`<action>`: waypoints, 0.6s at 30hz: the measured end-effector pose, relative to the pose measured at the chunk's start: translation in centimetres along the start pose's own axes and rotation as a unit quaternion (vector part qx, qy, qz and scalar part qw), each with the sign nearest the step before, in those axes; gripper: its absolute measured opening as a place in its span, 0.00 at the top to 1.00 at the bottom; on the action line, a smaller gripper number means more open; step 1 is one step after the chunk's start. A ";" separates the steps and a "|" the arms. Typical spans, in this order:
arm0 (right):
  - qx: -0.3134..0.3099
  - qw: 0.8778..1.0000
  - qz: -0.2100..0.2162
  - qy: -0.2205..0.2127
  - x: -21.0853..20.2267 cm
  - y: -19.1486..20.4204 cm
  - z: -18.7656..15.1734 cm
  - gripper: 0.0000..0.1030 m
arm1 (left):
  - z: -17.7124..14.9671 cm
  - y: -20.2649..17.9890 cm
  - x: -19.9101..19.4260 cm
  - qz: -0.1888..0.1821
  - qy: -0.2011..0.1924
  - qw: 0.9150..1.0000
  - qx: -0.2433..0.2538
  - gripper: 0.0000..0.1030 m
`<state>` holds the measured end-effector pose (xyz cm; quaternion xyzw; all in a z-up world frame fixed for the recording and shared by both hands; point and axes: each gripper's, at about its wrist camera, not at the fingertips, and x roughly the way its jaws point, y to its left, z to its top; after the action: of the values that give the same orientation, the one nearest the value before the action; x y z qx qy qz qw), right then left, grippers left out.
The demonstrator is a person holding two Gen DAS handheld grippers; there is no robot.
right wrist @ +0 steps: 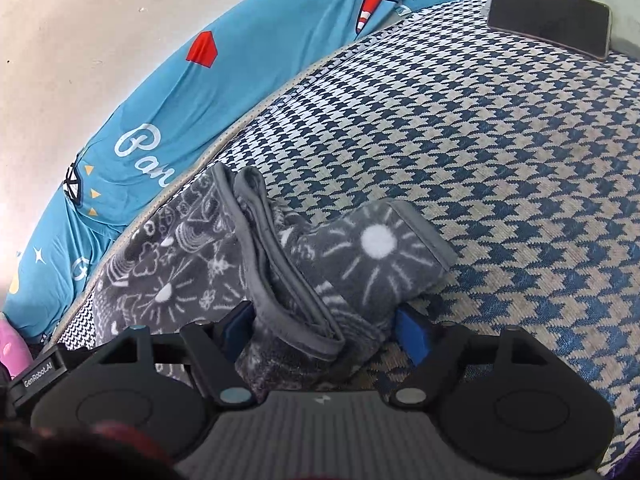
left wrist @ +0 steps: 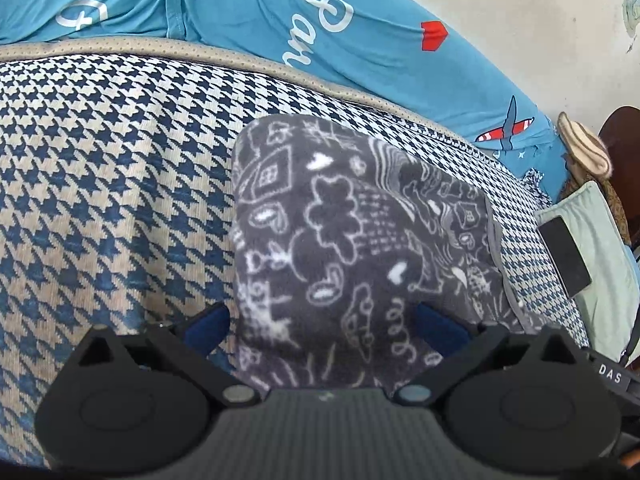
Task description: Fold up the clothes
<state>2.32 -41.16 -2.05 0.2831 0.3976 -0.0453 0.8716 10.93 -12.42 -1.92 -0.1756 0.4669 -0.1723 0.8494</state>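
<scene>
Both tongs gaping wide: left tongs point(left wrist: 322, 322) straddling grey fleece point(left wrist: 360, 220), gripping nothing; right tongs point(right wrist: 324, 330) straddling its bunched hem at 6 o'clock, unclamped. Square edges before pinching.

The grey doodle-printed fleece garment point(left wrist: 360, 240) ran under the left gripper's body, its near edge hidden; a pink object point(right wrist: 12, 350) was cut off at the right view's edge, unidentifiable
</scene>
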 end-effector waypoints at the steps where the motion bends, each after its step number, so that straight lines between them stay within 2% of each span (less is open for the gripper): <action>1: -0.002 1.000 -0.001 0.000 0.1 0.0 0.0 0.26 | 0.0 0.0 0.2 -0.001 0.001 1.000 -0.002 0.00; 6: -0.012 1.000 0.000 -0.004 0.4 0.3 0.0 0.25 | 0.1 0.0 0.9 -0.006 0.002 1.000 -0.007 0.00; 11: -0.039 0.999 -0.009 -0.015 0.6 1.0 -0.1 0.31 | 0.1 -0.4 1.5 -0.009 0.000 1.000 -0.005 0.00; 18: -0.090 0.995 -0.020 -0.045 0.6 2.5 -0.5 0.55 | -0.2 -1.9 1.8 0.016 -0.013 0.999 0.028 0.00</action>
<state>3.15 -38.73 -1.54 0.1936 0.3659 -0.0395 0.9094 11.39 -14.95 -2.48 -0.1465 0.4532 -0.1699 0.8627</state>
